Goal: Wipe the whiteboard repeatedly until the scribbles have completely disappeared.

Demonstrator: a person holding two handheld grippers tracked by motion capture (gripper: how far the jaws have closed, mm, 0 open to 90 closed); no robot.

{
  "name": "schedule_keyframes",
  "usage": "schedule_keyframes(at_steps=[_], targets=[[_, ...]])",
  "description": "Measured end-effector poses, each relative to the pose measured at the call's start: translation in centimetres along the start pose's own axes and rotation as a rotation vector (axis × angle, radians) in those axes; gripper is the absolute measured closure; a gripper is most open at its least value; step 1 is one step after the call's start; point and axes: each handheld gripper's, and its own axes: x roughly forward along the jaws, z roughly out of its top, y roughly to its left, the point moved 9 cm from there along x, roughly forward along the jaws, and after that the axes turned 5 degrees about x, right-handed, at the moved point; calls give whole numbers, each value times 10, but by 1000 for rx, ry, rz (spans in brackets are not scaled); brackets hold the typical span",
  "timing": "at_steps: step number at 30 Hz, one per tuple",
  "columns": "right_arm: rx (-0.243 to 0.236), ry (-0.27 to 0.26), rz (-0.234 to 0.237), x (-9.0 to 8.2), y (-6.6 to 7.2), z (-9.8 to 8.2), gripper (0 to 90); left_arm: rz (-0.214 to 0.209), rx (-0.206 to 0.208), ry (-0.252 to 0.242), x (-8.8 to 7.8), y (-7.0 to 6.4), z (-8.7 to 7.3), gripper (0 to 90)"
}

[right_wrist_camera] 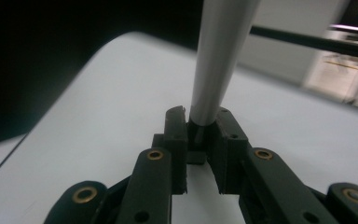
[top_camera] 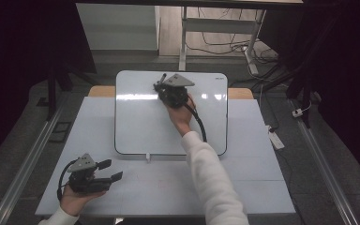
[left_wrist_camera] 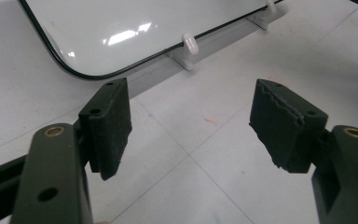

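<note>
Gripping a slim grey marker (right_wrist_camera: pixel 216 60) between pads pressed tight on its lower end, the right gripper (top_camera: pixel 165 84) is hovering over the upper part of the whiteboard (top_camera: pixel 140 126), which is lying flat on the white table (top_camera: pixel 243 183). In the right gripper view the marker is rising straight up out of the jaws, with the board's pale surface spreading underneath. From where I'm standing, the board is looking clean, so I'm judging that the writing or drawing step is only just getting under way.

The left gripper (top_camera: pixel 111 170) is resting near the table's front left corner, well apart from the board, its fingers (left_wrist_camera: pixel 109 126) standing wide with nothing between them.

To be doing this well, the person is needing to keep that clamp firm so the marker isn't twisting, tilt the tip down onto the board squarely, and press lightly. Bringing the idle left gripper to the board's near edge (left_wrist_camera: pixel 121 72) could be steadying it against sliding.
</note>
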Motion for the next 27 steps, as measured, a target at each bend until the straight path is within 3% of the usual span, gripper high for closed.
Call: schedule_keyframes(at_steps=[1, 3, 6, 8, 9, 11, 13, 14, 17, 18, 19, 20, 23, 24, 27], targets=[[30, -19, -32, -2, -9, 4, 777, 1, 0, -3, 0, 0, 0, 297], [45, -18, -41, -2, -13, 5, 777, -1, -4, -4, 0, 0, 1, 297], [-25, 31, 32, 0, 12, -8, 777, -2, -6, 0, 1, 2, 0, 296], [-60, 45, 47, 0, 20, -13, 777, -3, 0, 3, 2, 1, 0, 296], [-44, 37, 44, 0, 16, -10, 777, 0, 0, 1, 1, 0, 0, 296], [3, -4, -10, -1, 1, -2, 777, 1, 1, -1, 0, -1, 0, 296], [42, -18, -21, -1, -7, 3, 776, 2, 0, -4, 0, 0, 1, 297], [35, -17, -20, 0, -4, 3, 777, 0, -4, -4, 0, 0, 1, 296], [-35, 39, 83, 7, 26, -11, 777, -1, -5, 4, 2, 2, 0, 297], [-75, 59, 91, 8, 32, -15, 777, -2, -4, 6, 2, 1, 0, 296], [-75, 58, 88, 9, 33, -14, 777, -2, -2, 6, 2, 1, -1, 297], [-44, 40, 85, 9, 28, -11, 777, -2, -3, 4, 1, 1, -1, 297], [44, -19, -7, 5, -1, 4, 777, 3, -6, -2, 0, 1, 0, 297], [60, -27, -19, 3, -7, 7, 777, 3, -8, -3, 0, 2, 0, 296], [45, -17, 1, 4, -1, 4, 776, -1, -12, 3, 2, 3, -1, 297]])
